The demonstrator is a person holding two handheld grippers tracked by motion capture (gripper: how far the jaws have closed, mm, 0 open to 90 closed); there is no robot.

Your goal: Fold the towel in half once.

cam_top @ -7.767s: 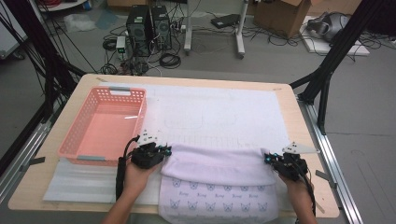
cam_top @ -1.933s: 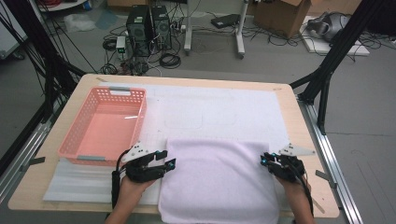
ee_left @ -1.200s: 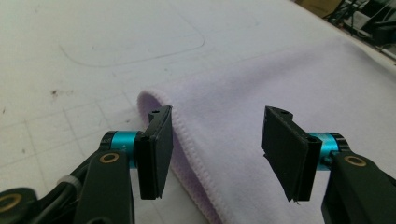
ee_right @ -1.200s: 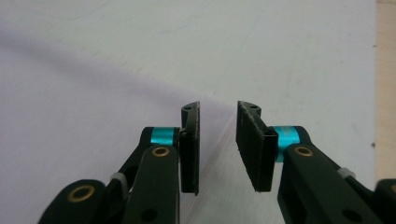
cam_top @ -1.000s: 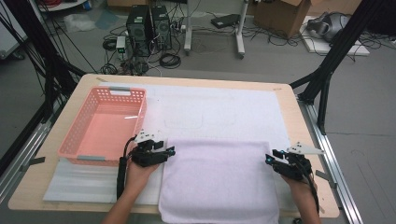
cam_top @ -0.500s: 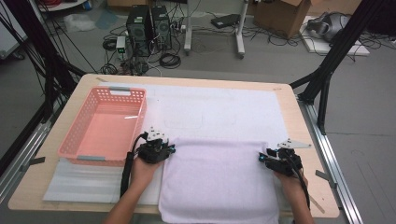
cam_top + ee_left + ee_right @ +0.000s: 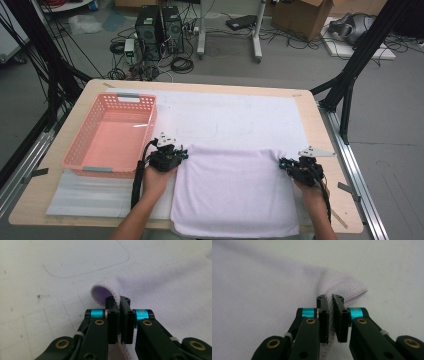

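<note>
Cloth: I see the folded lilac towel (image 7: 235, 192) on the table's (image 7: 325, 135) near edge, right of the pink basket (image 7: 112, 135).
Left gripper (image 7: 119, 302): just closed, pinching the far-left corner.
Right gripper (image 7: 330, 300): just closed, clamping the far-right corner.

Pink perforated plastic basket (image 7: 111, 135) sits at table's left, on white mat (image 7: 235, 112) covering light wooden tabletop (image 7: 327, 145). Beyond the far edge, on grey floor: two black computer towers (image 7: 159, 26), tangled cables (image 7: 182, 64), brown cardboard box (image 7: 302, 11).
</note>
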